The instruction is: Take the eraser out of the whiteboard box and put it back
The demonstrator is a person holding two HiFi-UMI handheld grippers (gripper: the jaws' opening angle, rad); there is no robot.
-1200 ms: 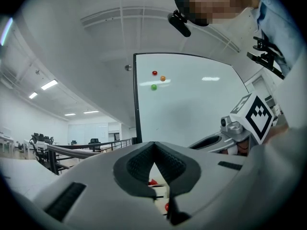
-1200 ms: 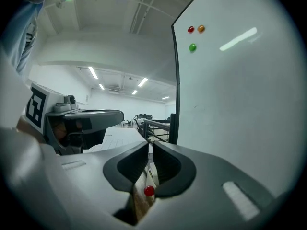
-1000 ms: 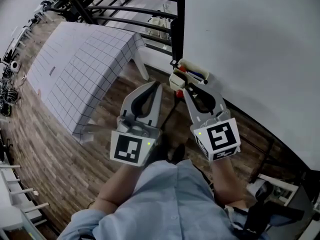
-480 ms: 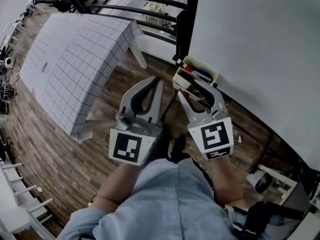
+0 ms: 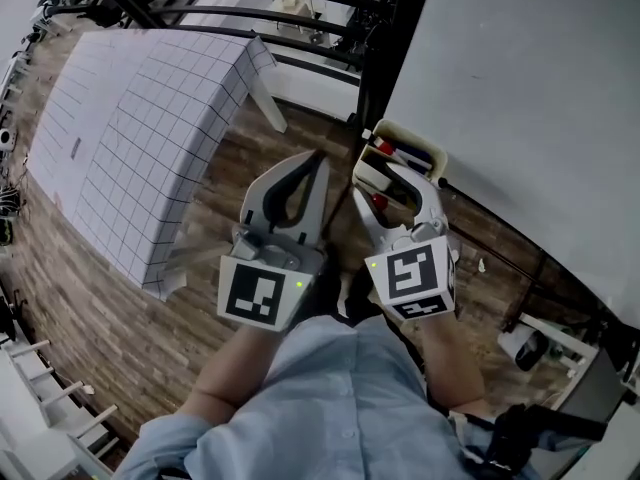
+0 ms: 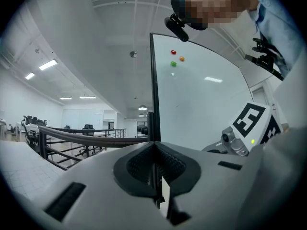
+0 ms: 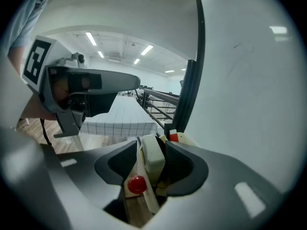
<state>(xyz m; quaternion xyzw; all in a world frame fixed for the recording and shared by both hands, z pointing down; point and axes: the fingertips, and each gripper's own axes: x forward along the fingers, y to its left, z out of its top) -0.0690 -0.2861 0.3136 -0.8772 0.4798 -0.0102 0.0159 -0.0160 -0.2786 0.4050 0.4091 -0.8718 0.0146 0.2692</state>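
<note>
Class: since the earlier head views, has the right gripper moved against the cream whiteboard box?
Yes. The right gripper swung left: its marker cube sits almost straight below the cream box. Its jaws have just been opening, white eraser between them.

In the head view the near part of the box (image 5: 402, 131) is covered by the right gripper (image 5: 374, 181), whose jaws have just been opening with the eraser (image 7: 153, 158) between them. The eraser's lower end is hidden by those jaws in the right gripper view. The pens (image 5: 405, 154) in the box are too small to be told apart. The table (image 5: 130, 138) and whiteboard (image 5: 530, 88) are cut off at the edges.
</note>
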